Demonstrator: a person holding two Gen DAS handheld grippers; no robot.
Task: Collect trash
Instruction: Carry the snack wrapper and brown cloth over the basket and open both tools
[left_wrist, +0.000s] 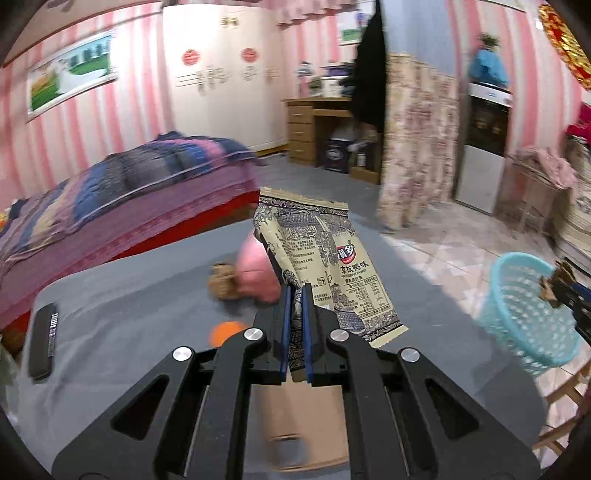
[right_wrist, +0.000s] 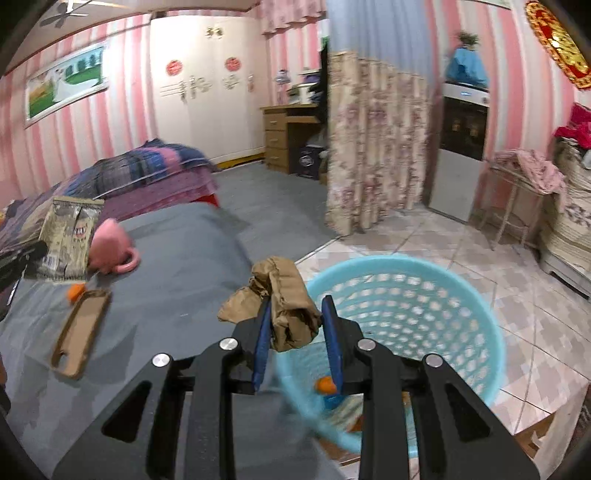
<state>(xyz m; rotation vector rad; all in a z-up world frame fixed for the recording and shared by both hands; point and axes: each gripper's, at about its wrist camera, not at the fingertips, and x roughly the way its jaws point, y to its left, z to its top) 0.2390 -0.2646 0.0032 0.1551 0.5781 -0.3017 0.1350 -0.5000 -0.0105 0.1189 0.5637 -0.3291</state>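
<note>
My left gripper is shut on a beige printed snack wrapper and holds it up above the grey table. The wrapper also shows in the right wrist view. My right gripper is shut on a crumpled brown paper wad, at the near rim of the light blue basket. The basket also shows in the left wrist view and holds an orange scrap at the bottom. Another brown wad lies on the table.
On the table are a pink mug on its side, an orange piece, a brown phone case and a black remote. A bed stands behind, with a floral curtain and tiled floor to the right.
</note>
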